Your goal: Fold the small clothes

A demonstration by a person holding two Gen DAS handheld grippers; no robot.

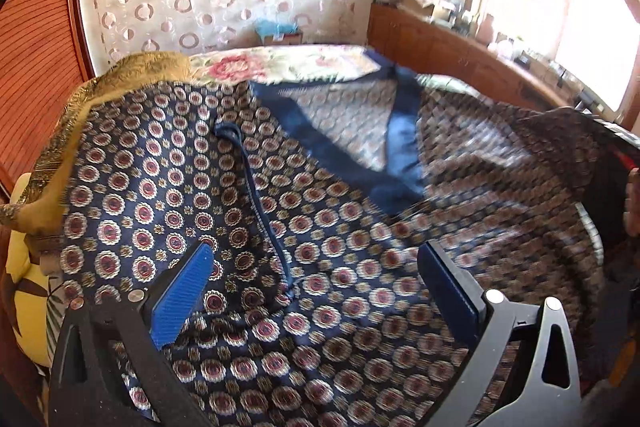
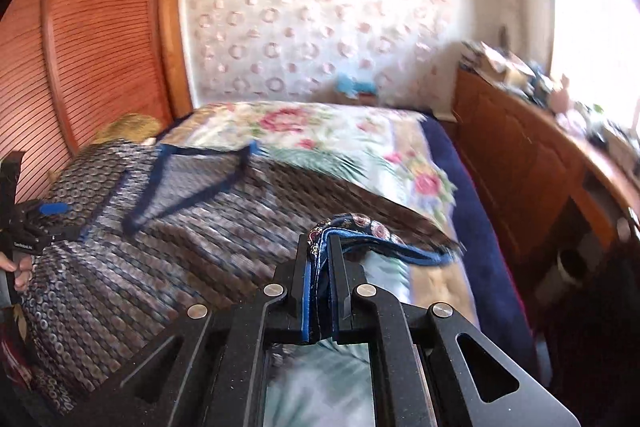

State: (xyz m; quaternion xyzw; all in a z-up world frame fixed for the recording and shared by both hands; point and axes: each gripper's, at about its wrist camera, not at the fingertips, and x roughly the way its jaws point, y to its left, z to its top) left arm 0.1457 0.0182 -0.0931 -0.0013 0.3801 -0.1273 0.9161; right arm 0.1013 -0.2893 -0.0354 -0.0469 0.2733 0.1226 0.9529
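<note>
A dark navy top (image 1: 320, 227) with a red and gold medallion print and a blue V-neck trim (image 1: 396, 147) lies spread over the bed. My left gripper (image 1: 316, 267) is open just above it. Its blue pads (image 1: 184, 291) stand wide apart with cloth below them, not pinched. In the right wrist view the same top (image 2: 160, 247) stretches to the left, blurred by motion. My right gripper (image 2: 320, 239) is shut on a bunched edge of the top (image 2: 360, 223), lifted off the bedspread. The left gripper (image 2: 48, 215) shows at the far left, held by a hand (image 2: 16, 267).
A floral bedspread (image 2: 320, 139) with a navy border covers the bed. A wooden cabinet (image 2: 520, 163) with clutter on top runs along the right under a bright window. A louvred wooden door (image 2: 100, 47) stands at left. A gold cloth (image 1: 120, 79) and a yellow pillow (image 1: 28, 287) lie at the left.
</note>
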